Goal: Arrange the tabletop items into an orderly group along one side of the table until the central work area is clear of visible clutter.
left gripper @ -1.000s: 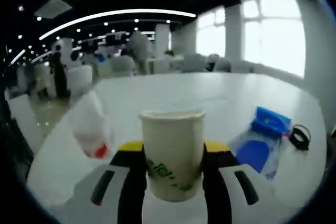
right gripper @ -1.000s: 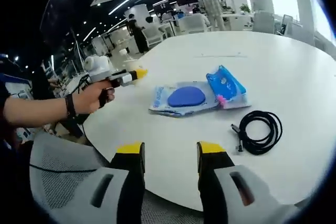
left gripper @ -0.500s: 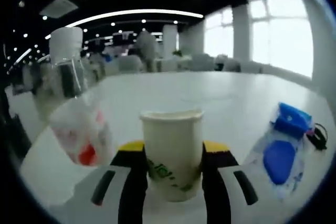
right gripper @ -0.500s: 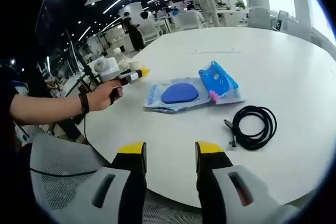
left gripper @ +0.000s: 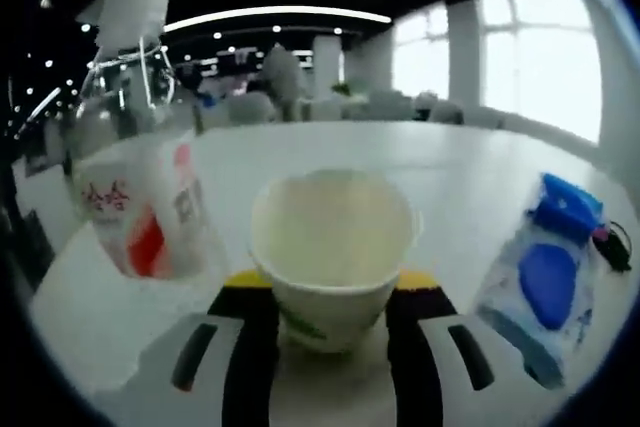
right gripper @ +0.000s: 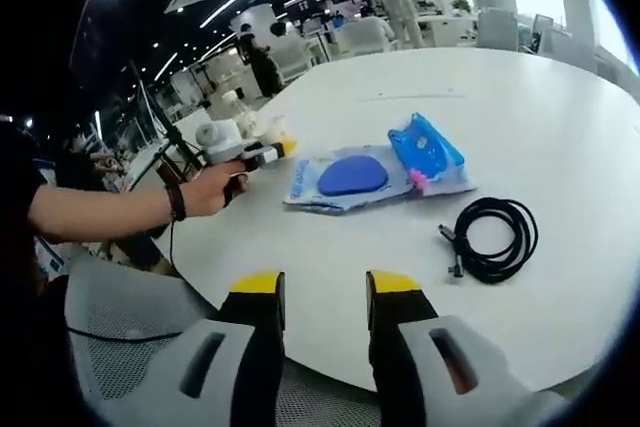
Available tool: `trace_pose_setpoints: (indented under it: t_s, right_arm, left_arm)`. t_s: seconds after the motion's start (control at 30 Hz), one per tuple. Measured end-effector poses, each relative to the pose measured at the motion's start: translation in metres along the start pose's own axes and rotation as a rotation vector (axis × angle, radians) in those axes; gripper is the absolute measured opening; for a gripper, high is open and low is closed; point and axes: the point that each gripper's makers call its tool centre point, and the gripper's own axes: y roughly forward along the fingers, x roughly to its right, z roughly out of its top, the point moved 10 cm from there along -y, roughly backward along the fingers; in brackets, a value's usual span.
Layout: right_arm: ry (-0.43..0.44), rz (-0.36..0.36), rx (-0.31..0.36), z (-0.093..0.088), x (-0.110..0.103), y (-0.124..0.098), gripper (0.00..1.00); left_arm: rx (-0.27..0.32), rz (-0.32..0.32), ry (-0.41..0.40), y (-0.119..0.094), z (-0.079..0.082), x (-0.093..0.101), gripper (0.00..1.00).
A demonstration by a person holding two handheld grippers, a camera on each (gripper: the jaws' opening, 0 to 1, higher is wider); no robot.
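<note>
My left gripper [left gripper: 325, 285] is shut on a white paper cup [left gripper: 332, 247] with green print, tipped so that its empty inside faces the camera. Just left of the cup stands a clear plastic bottle [left gripper: 140, 162] with a white cap and a red and white label. Two blue packets [left gripper: 545, 282] lie on the white table [left gripper: 450, 172] to the right, with a black cable [left gripper: 612, 245] beyond them. In the right gripper view my right gripper [right gripper: 322, 292] hangs open over the near table edge, holding nothing. The left gripper [right gripper: 266, 152], held in a hand [right gripper: 212, 187], sits far left of the packets [right gripper: 352, 176] and coiled cable [right gripper: 495, 237].
A grey mesh chair [right gripper: 130, 322] stands below the table edge [right gripper: 300, 292] at the near left. White chairs, other tables and people fill the room behind. The far half of the table [right gripper: 480, 82] is bare.
The left gripper has tipped the cup forward, showing its inside, and has come closer to the bottle, which now looms larger at the left. The right gripper has barely moved.
</note>
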Motion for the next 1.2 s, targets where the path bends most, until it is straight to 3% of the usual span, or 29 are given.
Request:
trace_pose_setpoints:
  t_s: [0.17, 0.33, 0.4, 0.53, 0.9, 1.13, 1.2]
  right_arm:
    - [0.004, -0.001, 0.008, 0.001, 0.001, 0.001, 0.31]
    - [0.006, 0.004, 0.007, -0.001, 0.001, 0.001, 0.31]
    - [0.007, 0.003, 0.01, 0.0, 0.001, 0.001, 0.31]
    - [0.013, 0.001, 0.013, -0.001, 0.002, 0.001, 0.31]
    - [0.023, -0.003, 0.019, 0.0, 0.003, 0.0, 0.3]
    - [0.023, -0.001, 0.016, 0.0, 0.003, 0.001, 0.3]
    - [0.024, -0.001, 0.016, 0.0, 0.003, 0.001, 0.3]
  left_arm:
    - [-0.026, -0.002, -0.03, -0.006, -0.002, 0.0, 0.42]
    - [-0.04, -0.014, -0.048, -0.012, -0.003, 0.003, 0.51]
    - [-0.038, -0.004, -0.037, -0.015, -0.003, 0.004, 0.49]
    - [-0.041, 0.024, -0.015, -0.017, -0.003, 0.005, 0.35]
    - [-0.053, 0.107, -0.044, -0.009, -0.005, -0.001, 0.35]
    - [-0.078, 0.106, -0.057, -0.007, -0.009, -0.005, 0.34]
    - [-0.111, 0.086, -0.072, -0.007, -0.013, -0.004, 0.35]
